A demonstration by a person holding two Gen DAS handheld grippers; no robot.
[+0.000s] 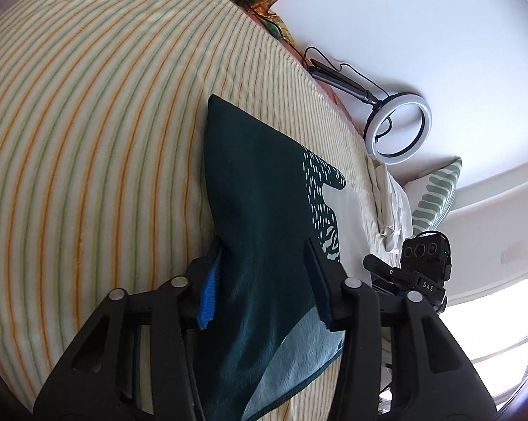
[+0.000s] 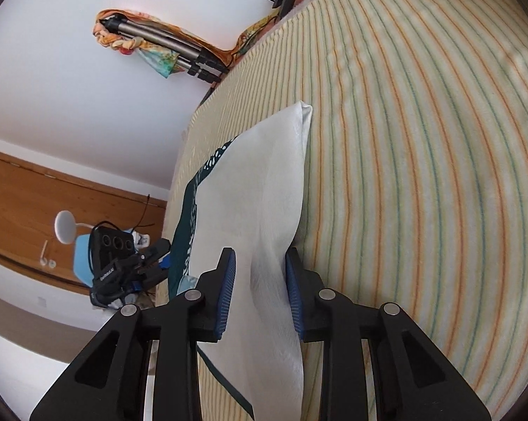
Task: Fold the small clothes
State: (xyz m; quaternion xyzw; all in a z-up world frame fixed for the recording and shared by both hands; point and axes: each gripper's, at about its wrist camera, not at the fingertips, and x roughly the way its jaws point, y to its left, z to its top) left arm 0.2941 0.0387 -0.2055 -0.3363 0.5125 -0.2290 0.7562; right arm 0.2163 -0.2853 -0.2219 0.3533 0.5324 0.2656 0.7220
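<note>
A small garment lies on the striped bed, dark green (image 1: 256, 182) with a white panel (image 2: 260, 175) and a dotted print. In the left wrist view my left gripper (image 1: 264, 245) straddles the green side, and the cloth rises in a ridge between its jaws. My right gripper (image 2: 259, 252) straddles the white side the same way, its blue pads (image 2: 228, 280) close beside the cloth with a gap still between them. Each view shows the other gripper beside the garment: right gripper (image 1: 421, 266), left gripper (image 2: 123, 263).
The striped bed cover (image 1: 88, 122) spreads wide around the garment. At the bed's edge are a crumpled white sheet (image 1: 386, 203), a green-patterned pillow (image 1: 435, 193) and a ring light (image 1: 397, 126). A tripod (image 2: 169, 45) wrapped in colourful cloth and a wooden door (image 2: 35, 203) stand beyond.
</note>
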